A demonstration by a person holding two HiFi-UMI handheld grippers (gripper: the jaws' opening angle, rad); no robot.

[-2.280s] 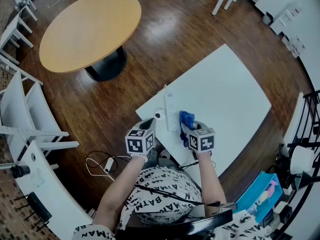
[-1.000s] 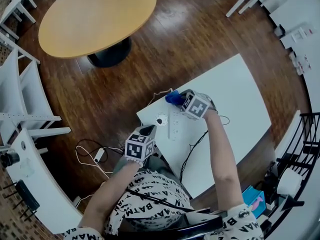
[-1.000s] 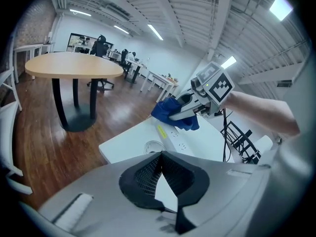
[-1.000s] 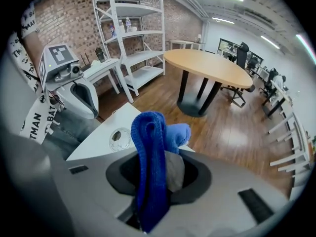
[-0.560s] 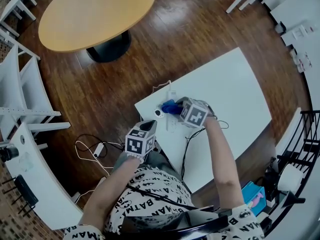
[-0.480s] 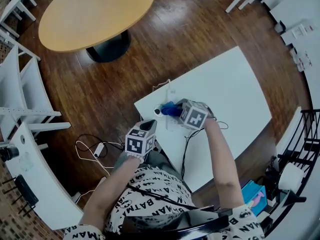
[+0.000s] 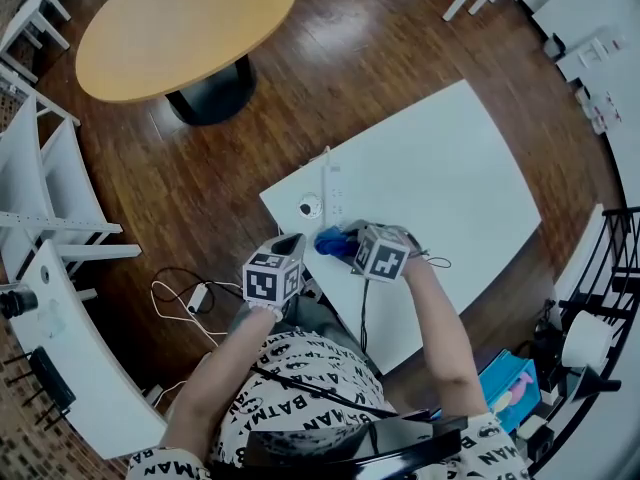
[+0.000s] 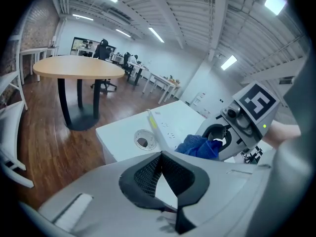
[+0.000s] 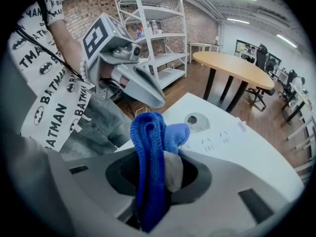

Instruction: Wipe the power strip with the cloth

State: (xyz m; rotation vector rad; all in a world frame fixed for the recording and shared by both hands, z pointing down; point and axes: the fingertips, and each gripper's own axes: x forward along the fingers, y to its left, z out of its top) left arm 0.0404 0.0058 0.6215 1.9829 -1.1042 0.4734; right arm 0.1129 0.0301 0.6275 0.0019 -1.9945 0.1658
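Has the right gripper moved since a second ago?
Yes: the right gripper, holding the cloth, slid from the power strip's far end to its near end, toward the person.

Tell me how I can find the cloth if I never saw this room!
Find the big white table, then its corner nearest the person, where a long white power strip lies. By the strip's near end, the right gripper pinches a scrunched-up cloth. It is bright blue, while the strip and the table around it are white.
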